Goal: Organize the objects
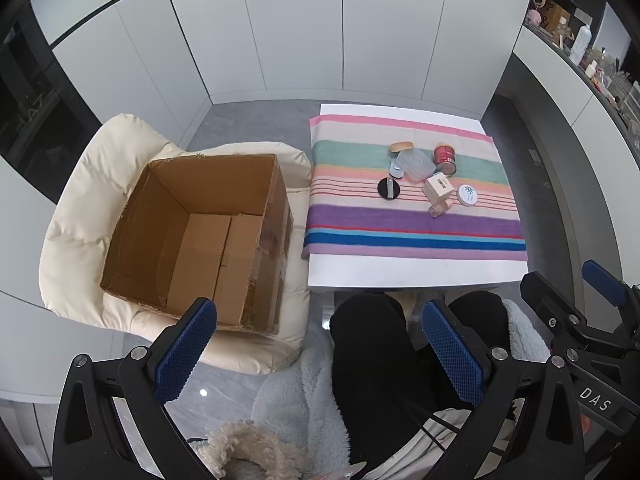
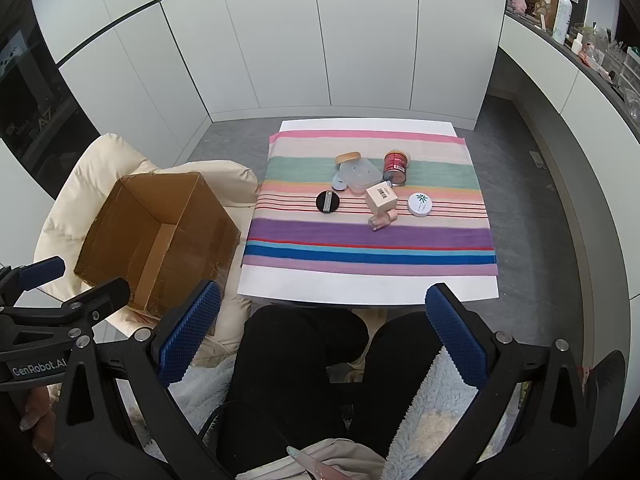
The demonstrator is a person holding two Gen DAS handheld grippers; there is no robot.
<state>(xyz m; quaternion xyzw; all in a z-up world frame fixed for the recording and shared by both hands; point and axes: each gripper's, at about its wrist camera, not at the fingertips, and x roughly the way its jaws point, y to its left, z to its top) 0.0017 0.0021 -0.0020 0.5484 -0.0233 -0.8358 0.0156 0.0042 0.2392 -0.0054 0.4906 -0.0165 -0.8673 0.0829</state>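
White cabinet panels line the walls of the room above a grey floor. Against them stands a low white table, most of it covered by a striped cloth in pink, green, purple and blue bands. To its left, a cream padded chair carries an open cardboard box on its seat, with only its bottom flaps showing inside. A person sits at the near edge of the table, black-clad knees tucked under it and a fluffy white garment around them.

Both tools hover over the lap, tilted down, with nothing between their blue pads. The left gripper has its jaws wide apart, and so does the right gripper.

The objects sit clustered near the middle of the cloth, well apart from the box. A clear plastic container lies at the centre with a tan lid just behind it and a red tin to its right. In front are a small beige carton, a round white jar, a black round compact and a small clear bottle lying on its side.
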